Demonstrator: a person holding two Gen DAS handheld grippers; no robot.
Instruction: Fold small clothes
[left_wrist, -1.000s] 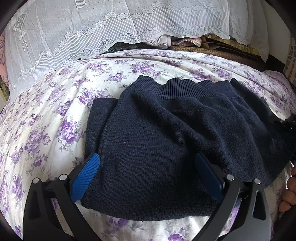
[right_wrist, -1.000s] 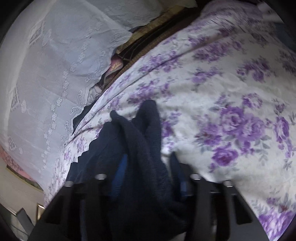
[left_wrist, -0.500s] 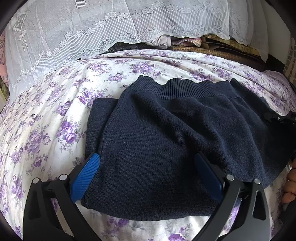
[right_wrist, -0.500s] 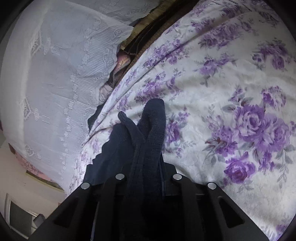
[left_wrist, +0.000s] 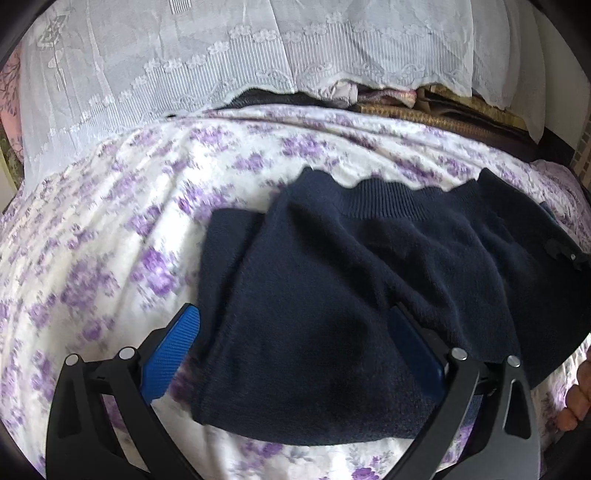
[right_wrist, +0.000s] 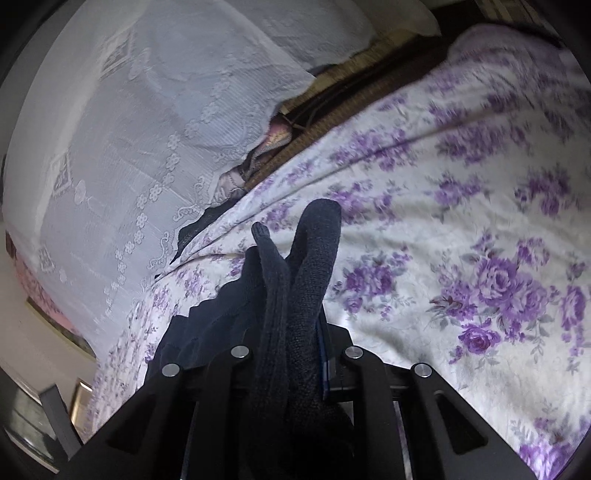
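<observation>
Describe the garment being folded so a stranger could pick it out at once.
Start from the bedspread, white with purple flowers, below a lace curtain. On it lies a navy knit garment with a ribbed, wavy hem. It is the only dark, plain thing on the flowery cloth.

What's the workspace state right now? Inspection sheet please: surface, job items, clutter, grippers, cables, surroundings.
Surface: bed with floral purple bedspread, soft and wrinkled.
Job's things: navy knit garment lying flat, ribbed hem at the far edge, one side folded under at its left; its right edge bunched and lifted.
Clutter: folded fabrics and a woven mat at the far edge of the bed.
Grippers: left gripper open, blue pads straddling the garment's near edge; right gripper shut on a bunch of the knit.
Cables: nothing seen.
Surroundings: white lace curtain behind the bed; the person's fingers at the frame's right edge.
</observation>
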